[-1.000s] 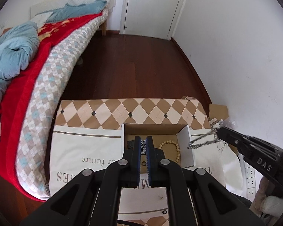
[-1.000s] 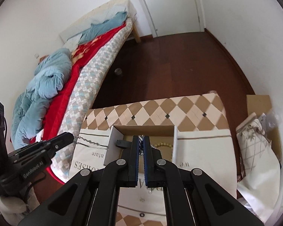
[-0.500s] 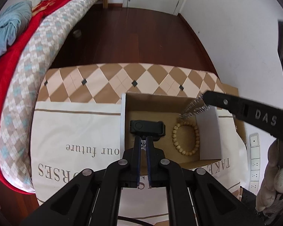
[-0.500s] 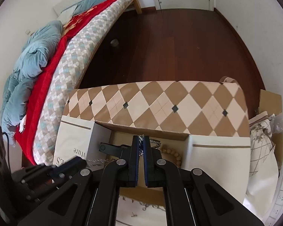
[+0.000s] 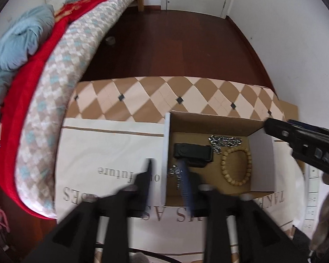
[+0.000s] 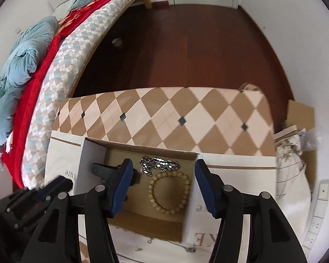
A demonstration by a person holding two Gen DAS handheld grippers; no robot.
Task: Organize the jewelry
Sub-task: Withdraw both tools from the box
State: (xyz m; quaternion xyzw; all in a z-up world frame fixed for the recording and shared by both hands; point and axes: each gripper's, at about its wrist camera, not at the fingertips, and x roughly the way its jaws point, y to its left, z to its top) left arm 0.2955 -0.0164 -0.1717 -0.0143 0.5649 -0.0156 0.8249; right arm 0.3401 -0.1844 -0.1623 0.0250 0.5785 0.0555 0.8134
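An open cardboard box (image 5: 215, 121) (image 6: 142, 148) stands on a white printed cloth. Inside lie a silver chain (image 5: 224, 142) (image 6: 159, 164), a wooden bead bracelet (image 5: 236, 164) (image 6: 170, 191), a black clip-like item (image 5: 193, 151) (image 6: 102, 169) and a second small silver chain (image 5: 175, 172). My left gripper (image 5: 167, 173) is open, blurred, straddling the box's left wall. My right gripper (image 6: 163, 180) is open and empty just above the bracelet; it shows in the left wrist view (image 5: 300, 140) at the box's right wall.
The box sits on a diamond-patterned table top (image 6: 175, 114). A bed with red and blue bedding (image 6: 43, 54) runs along the left. Dark wood floor (image 6: 197, 43) lies beyond. A patterned bag (image 6: 289, 164) and wall sockets (image 6: 318, 219) are at the right.
Both grippers have opened. The silver chain held by my right gripper now lies in the box's back. The small chain from my left gripper lies by the black item.
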